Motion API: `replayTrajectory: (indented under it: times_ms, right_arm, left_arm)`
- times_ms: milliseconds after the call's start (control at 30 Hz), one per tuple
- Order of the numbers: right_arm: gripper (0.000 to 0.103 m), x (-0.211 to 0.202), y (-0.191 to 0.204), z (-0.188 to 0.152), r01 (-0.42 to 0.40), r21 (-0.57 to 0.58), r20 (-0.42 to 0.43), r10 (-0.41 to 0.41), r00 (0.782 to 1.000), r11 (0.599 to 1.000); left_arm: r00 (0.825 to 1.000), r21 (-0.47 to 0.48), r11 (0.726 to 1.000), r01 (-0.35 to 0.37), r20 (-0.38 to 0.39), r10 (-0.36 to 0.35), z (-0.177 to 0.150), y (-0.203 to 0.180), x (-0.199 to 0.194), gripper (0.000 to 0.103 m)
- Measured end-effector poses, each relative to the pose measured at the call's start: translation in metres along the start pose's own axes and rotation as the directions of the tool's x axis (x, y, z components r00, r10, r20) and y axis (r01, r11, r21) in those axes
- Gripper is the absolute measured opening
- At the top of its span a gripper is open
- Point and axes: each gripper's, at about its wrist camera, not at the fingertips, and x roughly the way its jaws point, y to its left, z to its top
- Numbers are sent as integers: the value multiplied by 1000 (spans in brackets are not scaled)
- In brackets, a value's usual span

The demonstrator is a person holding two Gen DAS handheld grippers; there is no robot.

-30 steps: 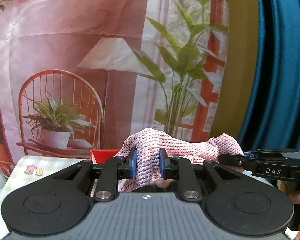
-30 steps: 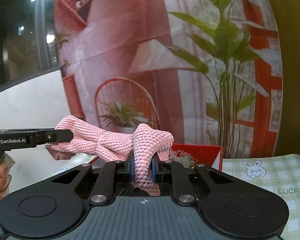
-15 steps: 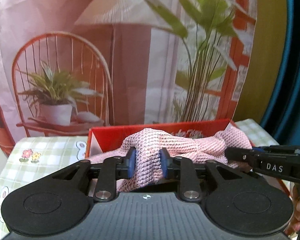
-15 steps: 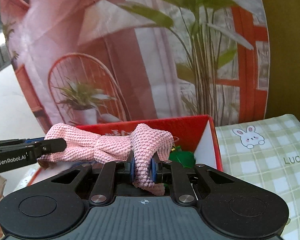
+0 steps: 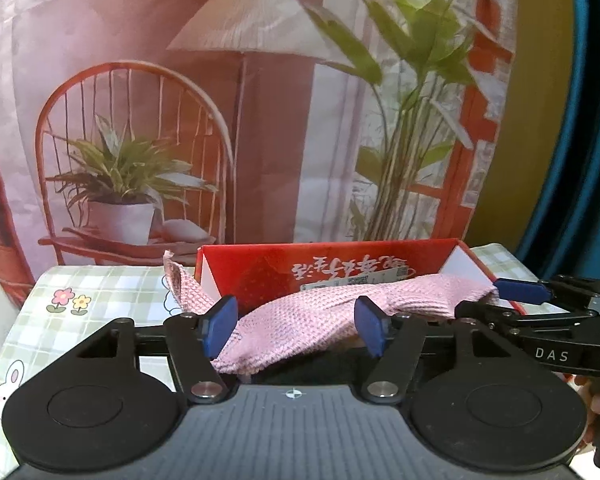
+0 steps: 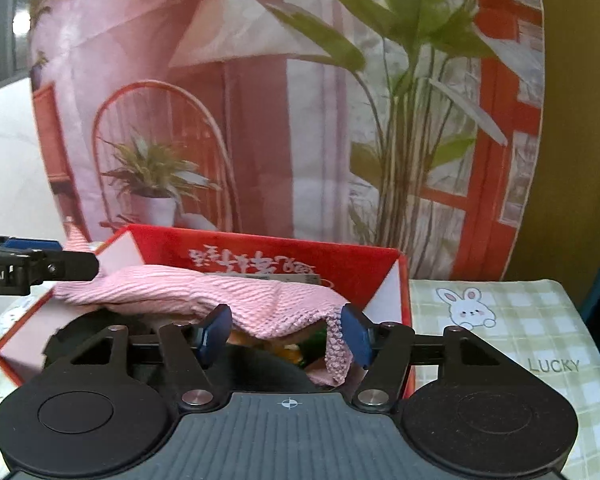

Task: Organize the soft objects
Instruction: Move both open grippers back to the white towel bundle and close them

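Left gripper (image 5: pixel 296 326): jaws opening, blue pads clear of the pink knitted cloth (image 5: pixel 320 312) that lies slack between them, at the near-left corner of the red box (image 5: pixel 340 264). Right gripper (image 6: pixel 288 330): jaws opening likewise, cloth (image 6: pixel 204 292) between the pads and unpressed, one hem hanging beside the right pad, at the box's (image 6: pixel 260 248) near-right corner. Cloth: draped across the open box top, one end spilling over its left wall. Box: stands on a checked green tablecloth (image 6: pixel 500 320) with rabbit prints, in front of a printed backdrop (image 5: pixel 260 100).
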Motion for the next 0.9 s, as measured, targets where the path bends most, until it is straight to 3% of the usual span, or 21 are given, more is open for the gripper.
replayTrajectory:
  times_ms: [233, 533, 733, 900]
  right_arm:
    - [58, -38, 9, -15, -50, -40, 69, 53, 996, 998]
    - [57, -87, 9, -58, -58, -21, 145, 60, 988, 998]
    - [56, -106, 8, -89, -40, -9, 161, 41, 986, 999]
    - [54, -106, 9, -111, -34, 1, 117, 34, 993, 999]
  left_arm:
    - [999, -22, 999, 46, 30, -46, -14, 5, -40, 67]
    - [999, -60, 998, 29, 16, -28, -54, 22, -74, 67]
    - [999, -117, 993, -1, -48, -4, -85, 41, -71, 65]
    - [992, -159, 987, -9, -123, -11, -108, 47, -59, 65]
